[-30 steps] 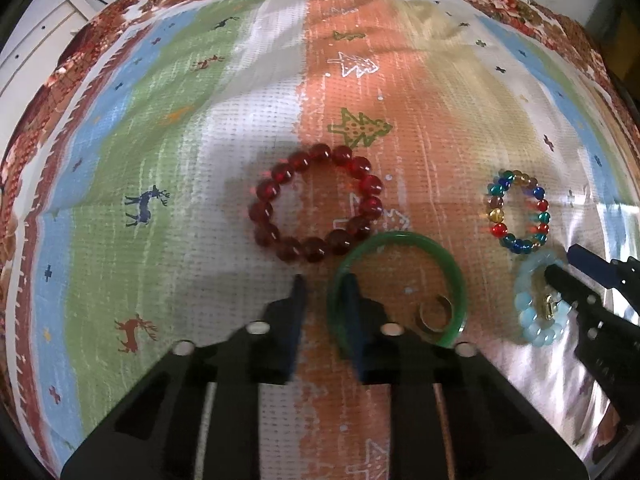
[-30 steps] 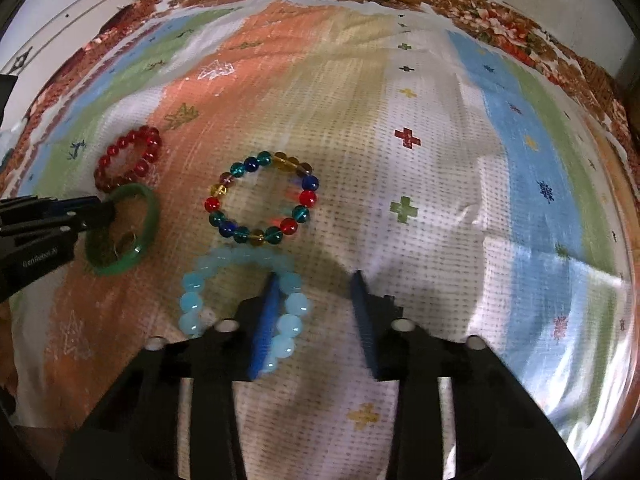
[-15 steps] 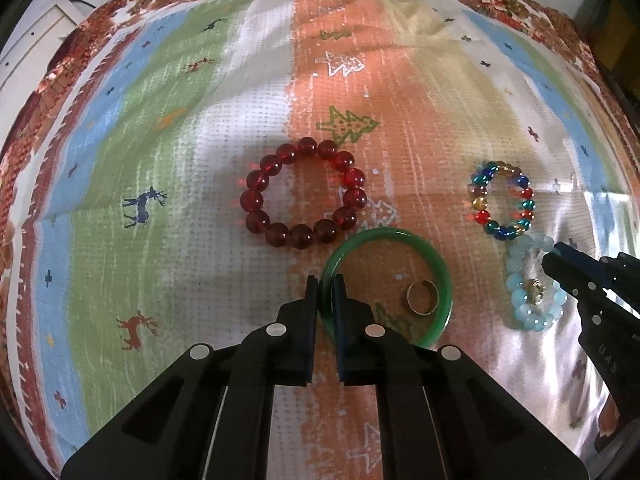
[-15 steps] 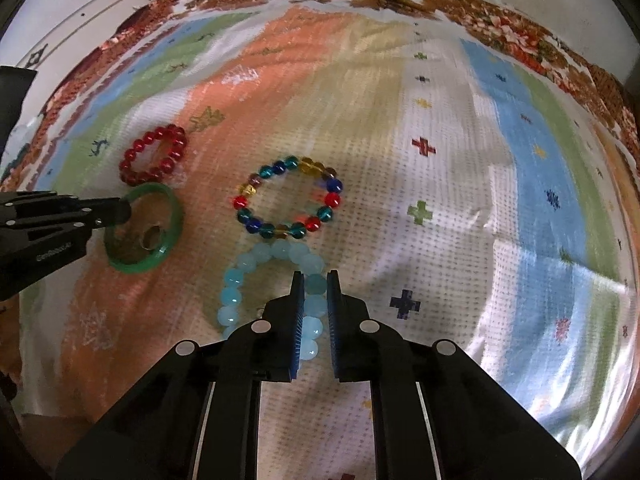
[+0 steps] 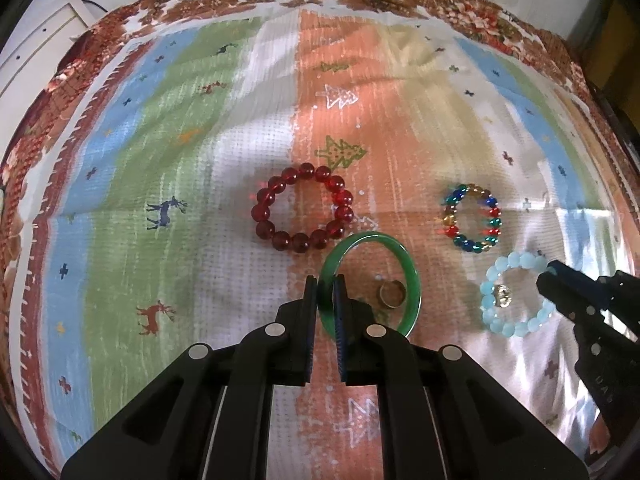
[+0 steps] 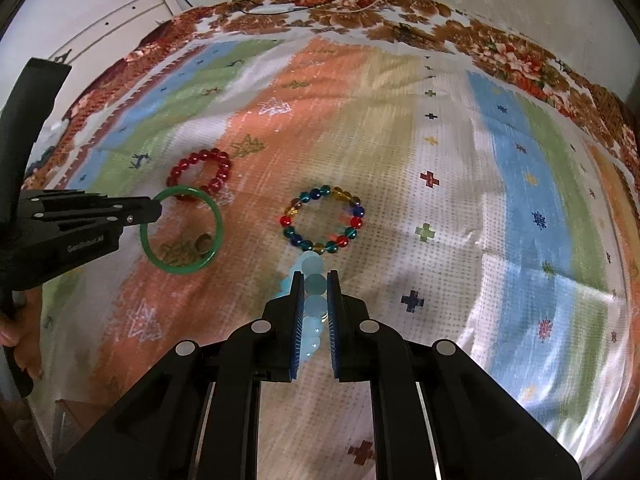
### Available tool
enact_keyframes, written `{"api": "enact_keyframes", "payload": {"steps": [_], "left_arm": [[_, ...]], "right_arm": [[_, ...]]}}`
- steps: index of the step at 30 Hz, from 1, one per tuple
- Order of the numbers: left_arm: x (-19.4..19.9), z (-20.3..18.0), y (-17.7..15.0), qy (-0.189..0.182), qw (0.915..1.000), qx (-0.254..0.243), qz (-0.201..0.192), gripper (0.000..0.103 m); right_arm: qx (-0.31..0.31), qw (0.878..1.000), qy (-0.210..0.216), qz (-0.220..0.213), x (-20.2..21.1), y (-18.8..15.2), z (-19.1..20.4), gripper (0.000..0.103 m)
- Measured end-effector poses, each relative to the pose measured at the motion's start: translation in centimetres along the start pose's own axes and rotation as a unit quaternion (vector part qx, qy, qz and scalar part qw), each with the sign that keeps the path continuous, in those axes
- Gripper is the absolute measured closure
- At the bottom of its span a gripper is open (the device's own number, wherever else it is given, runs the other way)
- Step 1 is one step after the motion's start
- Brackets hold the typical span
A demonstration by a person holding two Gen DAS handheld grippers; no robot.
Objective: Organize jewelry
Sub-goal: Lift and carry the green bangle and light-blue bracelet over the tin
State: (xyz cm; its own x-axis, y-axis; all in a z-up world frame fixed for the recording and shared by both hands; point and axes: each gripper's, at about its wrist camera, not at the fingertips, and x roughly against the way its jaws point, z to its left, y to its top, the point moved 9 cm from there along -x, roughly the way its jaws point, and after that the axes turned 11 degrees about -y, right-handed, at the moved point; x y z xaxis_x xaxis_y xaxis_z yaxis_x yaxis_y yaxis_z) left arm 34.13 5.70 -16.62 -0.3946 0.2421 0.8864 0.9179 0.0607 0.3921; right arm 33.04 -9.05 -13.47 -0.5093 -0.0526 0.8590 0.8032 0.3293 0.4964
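My left gripper (image 5: 325, 284) is shut on the near-left rim of the green bangle (image 5: 412, 276) and holds it tilted above the cloth; it also shows in the right wrist view (image 6: 158, 210), with the bangle (image 6: 216, 220). A small metal ring (image 5: 391, 293) lies on the cloth under the bangle. My right gripper (image 6: 314, 280) is shut on the pale blue bead bracelet (image 6: 314, 284), lifted off the cloth; in the left wrist view the gripper (image 5: 550, 276) holds the bracelet (image 5: 490, 300) by its right side, and a small gold charm (image 5: 502, 295) shows inside it.
A dark red bead bracelet (image 5: 264, 220) lies just beyond the bangle. A multicoloured bead bracelet (image 5: 450, 216) lies beyond the pale blue one. All rest on a striped patterned cloth (image 5: 200, 160) with a floral border.
Both grippers closed from open, the left on the green bangle and the right on the pale blue bracelet. Both pieces have since risen off the cloth.
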Motion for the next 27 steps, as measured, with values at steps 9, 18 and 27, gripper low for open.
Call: {"api": "enact_keyframes", "payload": {"steps": [9, 18, 27], "left_arm": [[2.0, -1.2, -0.2, -0.016, 0.9997, -0.001, -0.019, 0.095], [3.4, -1.6, -1.1, -0.024, 0.9993, 0.004, -0.029, 0.095], [6.0, -2.5, -2.2, -0.026, 0.9984, 0.003, -0.05, 0.095]], "right_arm": [[0.0, 1.0, 0.008, -0.011, 1.9, -0.3, 0.6, 0.091], [0.005, 1.0, 0.004, -0.016, 3.4, -1.5, 0.5, 0.091], [-0.001, 0.999, 0.014, -0.046, 6.9, -1.4, 0.4, 0.091]]}}
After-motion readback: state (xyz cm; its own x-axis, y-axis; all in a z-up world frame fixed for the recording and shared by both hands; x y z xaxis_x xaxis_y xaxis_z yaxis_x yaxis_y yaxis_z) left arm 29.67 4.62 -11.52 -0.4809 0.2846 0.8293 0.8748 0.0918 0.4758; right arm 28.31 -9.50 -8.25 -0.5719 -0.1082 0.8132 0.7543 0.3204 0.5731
